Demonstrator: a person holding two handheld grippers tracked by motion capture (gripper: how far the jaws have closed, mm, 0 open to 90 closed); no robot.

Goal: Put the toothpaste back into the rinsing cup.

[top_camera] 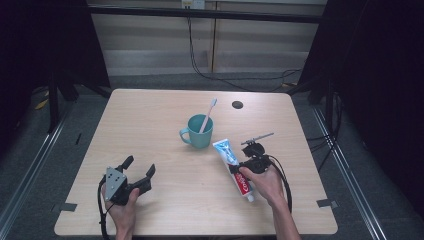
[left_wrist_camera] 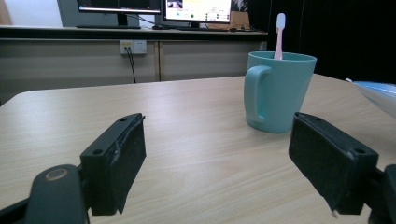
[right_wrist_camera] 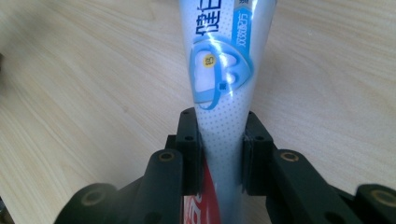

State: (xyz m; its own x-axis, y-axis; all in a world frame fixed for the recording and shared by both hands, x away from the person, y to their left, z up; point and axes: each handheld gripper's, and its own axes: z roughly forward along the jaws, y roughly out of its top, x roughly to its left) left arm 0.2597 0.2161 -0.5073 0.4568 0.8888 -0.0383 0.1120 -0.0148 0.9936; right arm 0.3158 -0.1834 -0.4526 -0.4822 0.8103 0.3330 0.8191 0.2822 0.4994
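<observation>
Right gripper: right of centre in the high view, its jaws clamped on the toothpaste tube.
Toothpaste tube: lies on the table slanting from centre to lower right; in the right gripper view the tube runs up the middle between the jaws.
Left gripper: lower left, jaws spread wide with nothing between them.
Mug: teal, centre of the high view, pink toothbrush leaning in it.
</observation>
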